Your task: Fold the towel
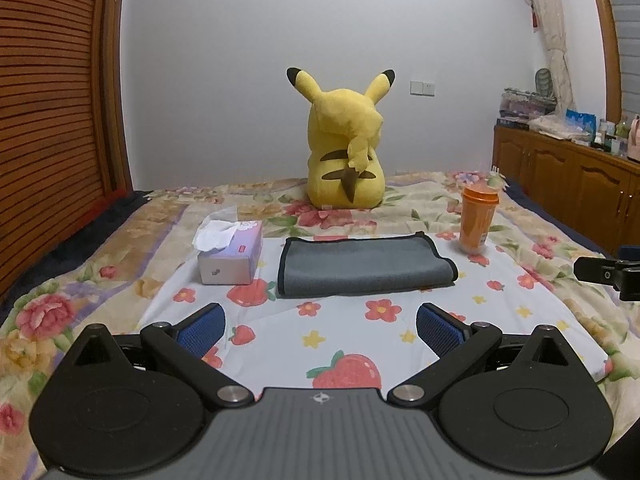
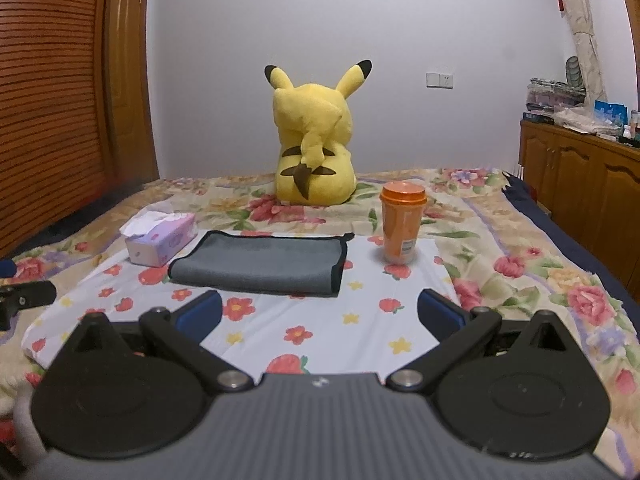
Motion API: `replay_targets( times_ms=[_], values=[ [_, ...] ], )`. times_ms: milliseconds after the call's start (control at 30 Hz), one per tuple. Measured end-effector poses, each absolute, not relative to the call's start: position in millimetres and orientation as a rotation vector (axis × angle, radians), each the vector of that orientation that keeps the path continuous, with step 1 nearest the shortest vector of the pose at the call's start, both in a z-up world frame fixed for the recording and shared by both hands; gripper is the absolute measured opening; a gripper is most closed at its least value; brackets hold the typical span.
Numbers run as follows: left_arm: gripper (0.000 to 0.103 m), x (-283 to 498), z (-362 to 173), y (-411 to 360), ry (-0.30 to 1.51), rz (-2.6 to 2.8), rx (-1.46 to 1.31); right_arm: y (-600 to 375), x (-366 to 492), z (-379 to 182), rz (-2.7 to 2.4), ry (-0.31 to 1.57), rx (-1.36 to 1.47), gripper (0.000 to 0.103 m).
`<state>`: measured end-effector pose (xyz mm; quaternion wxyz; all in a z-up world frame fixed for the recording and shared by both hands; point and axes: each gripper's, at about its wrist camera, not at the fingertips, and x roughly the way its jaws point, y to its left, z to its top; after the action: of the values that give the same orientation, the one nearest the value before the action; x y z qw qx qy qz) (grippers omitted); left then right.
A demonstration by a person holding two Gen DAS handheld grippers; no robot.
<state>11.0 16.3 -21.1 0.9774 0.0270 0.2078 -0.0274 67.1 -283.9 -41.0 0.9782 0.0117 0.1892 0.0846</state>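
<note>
Your left tongs [image 1: 320, 326] and right tongs [image 2: 319, 314] gape wide, empty, below the folded grey towel [image 1: 362, 266] (mid-frame, on the bed).

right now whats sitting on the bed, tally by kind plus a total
towel: 1, grey, lying flat
tissue box: 1
orange cup: 1, upright with lid
plush toy: 1, yellow
total: 4
Both the left gripper and right gripper are open and hold nothing.
</note>
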Motion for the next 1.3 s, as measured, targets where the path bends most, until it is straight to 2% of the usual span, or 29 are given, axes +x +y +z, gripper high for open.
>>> replay_targets(
  times_ms=[633,1300],
  values=[
    [0.103,5.0,-16.1,13.1,0.362,-0.055,0.074,-293.3,58.8,-35.4,0.133,0.305,0.060,0.103],
    [0.103,4.6,-16.3,13.4,0.362,-0.055,0.074,-294.0,59.9,-35.4,0.130,0.305,0.061,0.103]
  ],
)
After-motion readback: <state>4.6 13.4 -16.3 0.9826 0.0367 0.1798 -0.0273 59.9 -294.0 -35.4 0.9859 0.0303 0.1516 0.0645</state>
